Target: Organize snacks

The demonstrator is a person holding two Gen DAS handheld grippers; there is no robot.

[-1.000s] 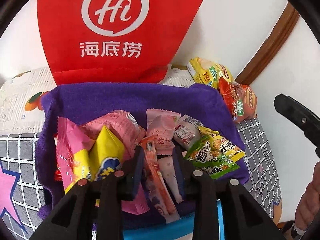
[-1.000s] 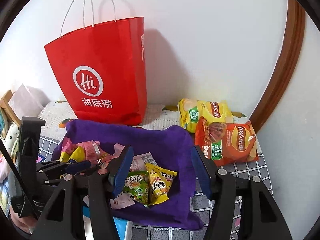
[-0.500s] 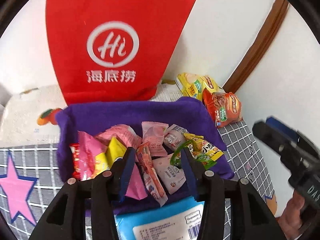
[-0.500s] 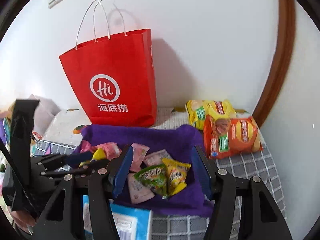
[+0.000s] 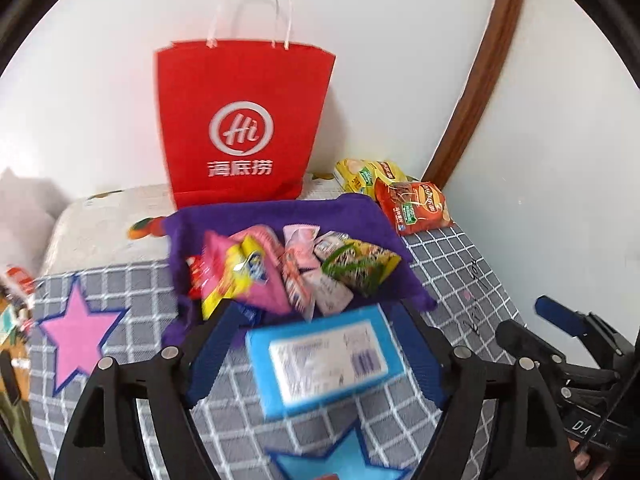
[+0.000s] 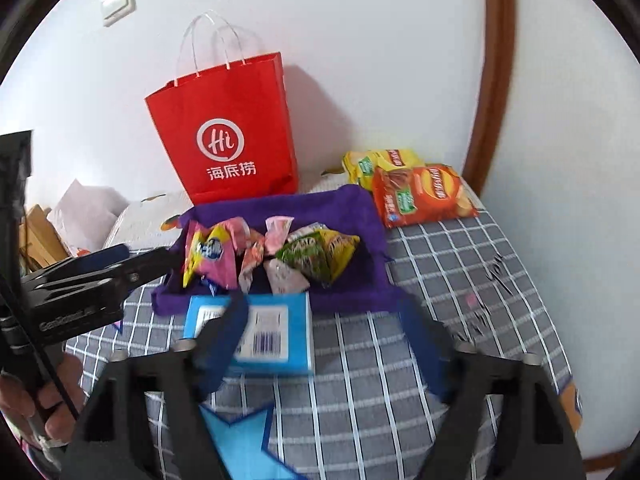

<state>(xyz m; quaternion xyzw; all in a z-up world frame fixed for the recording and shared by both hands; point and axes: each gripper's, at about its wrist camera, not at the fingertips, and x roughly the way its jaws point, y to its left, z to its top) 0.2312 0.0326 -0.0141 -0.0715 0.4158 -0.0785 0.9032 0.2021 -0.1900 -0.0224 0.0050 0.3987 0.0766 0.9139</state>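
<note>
A purple fabric bin (image 5: 280, 212) (image 6: 280, 204) on the checked bedspread holds several snack packets: a pink-and-yellow one (image 5: 240, 276), green-and-yellow ones (image 5: 360, 268) and small pink ones. A blue box (image 5: 324, 360) (image 6: 272, 332) lies flat just in front of it. My left gripper (image 5: 316, 312) hovers above the box, short of the bin; its jaws are opening and no pad touches anything. My right gripper (image 6: 322, 304) hangs beside it on the right, jaws also opening and empty. Each gripper shows in the other's view: left (image 6: 100, 272), right (image 5: 560, 320).
A red paper bag (image 5: 240, 120) (image 6: 228, 132) stands against the wall behind the bin. An orange chip bag (image 6: 424, 196) and a yellow one (image 6: 380, 160) lie at the back right by a brown door frame. Boxes and paper (image 6: 72, 216) crowd the left. A hand (image 6: 40, 400) holds the left gripper.
Both grippers have pulled back and up from the bin and their jaws have widened. The left one let go of a stick-shaped packet, which now lies in the bin.
</note>
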